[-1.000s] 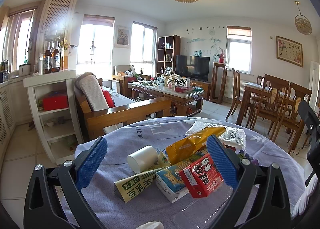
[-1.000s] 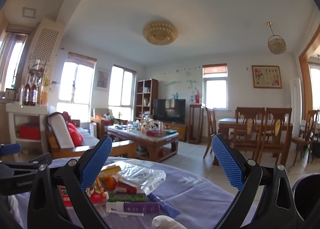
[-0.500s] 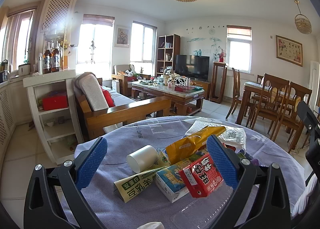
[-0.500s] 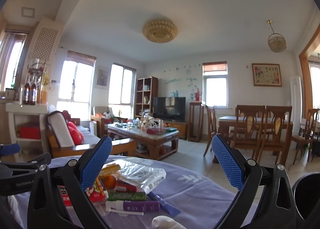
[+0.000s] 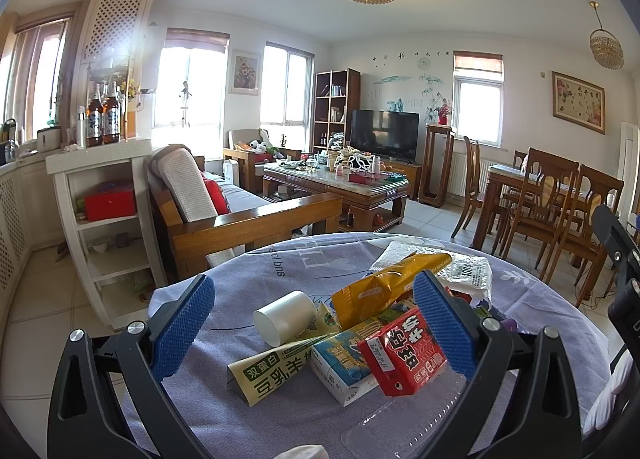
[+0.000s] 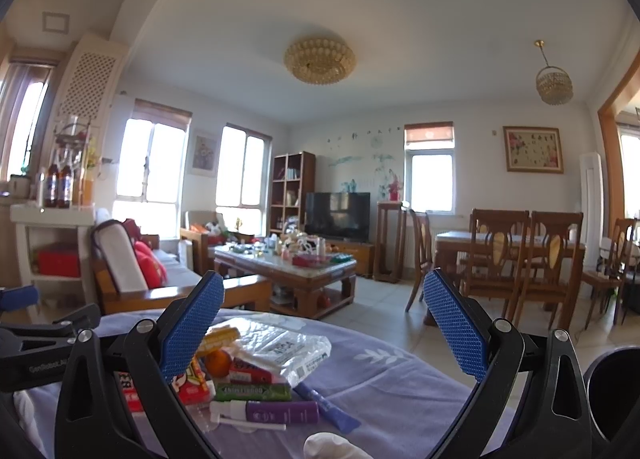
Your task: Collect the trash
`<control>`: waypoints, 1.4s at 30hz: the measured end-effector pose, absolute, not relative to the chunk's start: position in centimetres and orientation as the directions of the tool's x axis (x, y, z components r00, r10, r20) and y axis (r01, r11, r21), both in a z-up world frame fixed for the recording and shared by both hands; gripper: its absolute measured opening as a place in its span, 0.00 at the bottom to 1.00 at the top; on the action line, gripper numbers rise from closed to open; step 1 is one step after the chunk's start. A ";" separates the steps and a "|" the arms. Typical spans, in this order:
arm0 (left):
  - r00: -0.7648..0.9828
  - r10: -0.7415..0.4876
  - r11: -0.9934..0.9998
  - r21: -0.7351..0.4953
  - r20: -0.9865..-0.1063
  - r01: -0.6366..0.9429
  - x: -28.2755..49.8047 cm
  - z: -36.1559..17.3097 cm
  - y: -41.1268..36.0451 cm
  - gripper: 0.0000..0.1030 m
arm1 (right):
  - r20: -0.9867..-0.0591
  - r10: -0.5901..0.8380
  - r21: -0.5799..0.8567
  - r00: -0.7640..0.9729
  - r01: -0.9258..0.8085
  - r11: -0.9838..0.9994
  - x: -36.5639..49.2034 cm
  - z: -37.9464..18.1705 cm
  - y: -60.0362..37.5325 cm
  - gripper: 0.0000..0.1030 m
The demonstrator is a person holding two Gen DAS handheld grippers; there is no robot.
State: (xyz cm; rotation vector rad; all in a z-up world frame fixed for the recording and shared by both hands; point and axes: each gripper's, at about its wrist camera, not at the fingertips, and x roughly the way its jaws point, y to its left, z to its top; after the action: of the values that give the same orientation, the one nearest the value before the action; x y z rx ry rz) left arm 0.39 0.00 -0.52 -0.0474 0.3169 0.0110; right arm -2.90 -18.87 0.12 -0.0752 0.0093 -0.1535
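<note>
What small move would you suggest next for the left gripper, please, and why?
Probably ease the open left gripper forward and down around the red drink carton: it lies on top of the litter pile, nearest the fingers, and nothing is held yet.

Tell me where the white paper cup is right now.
In the left wrist view the white paper cup lies tipped on its side on the purple tablecloth, left of the yellow snack bag and just behind the green soy milk carton.

Open hand-held gripper (image 6: 323,330) above trash (image 6: 256,379)
</note>
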 end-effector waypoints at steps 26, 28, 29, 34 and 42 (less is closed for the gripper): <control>0.946 0.001 0.999 -0.044 -0.324 -0.016 0.6 -0.5 -0.1 0.95 | -0.016 -0.157 -0.077 0.988 0.155 0.985 -2.9 -0.2 -19.0 0.95; 0.944 -0.005 0.999 -0.048 -0.330 -0.011 0.7 -0.5 -0.1 0.95 | -0.020 -0.157 -0.075 0.987 0.155 0.985 -2.7 -0.2 -19.1 0.96; 0.942 -0.013 0.999 -0.053 -0.335 -0.005 0.7 -0.6 -0.1 0.95 | -0.022 -0.156 -0.071 0.988 0.154 0.986 -2.6 -0.2 -19.2 0.95; 0.936 -0.045 0.996 -0.090 -0.349 0.015 0.7 -0.6 0.5 0.95 | -0.036 -0.108 -0.014 0.993 0.108 0.994 -2.6 0.2 -20.2 0.95; 0.881 -0.241 0.970 -0.121 -0.407 0.209 1.0 1.1 4.2 0.95 | -0.398 0.253 0.155 0.882 -0.207 0.966 -1.8 3.0 -22.0 0.95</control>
State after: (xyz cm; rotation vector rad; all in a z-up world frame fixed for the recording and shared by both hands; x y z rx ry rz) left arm 1.01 4.24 1.11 -0.0739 0.4335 -0.2345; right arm -1.85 -22.03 3.04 0.1093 0.4282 0.2397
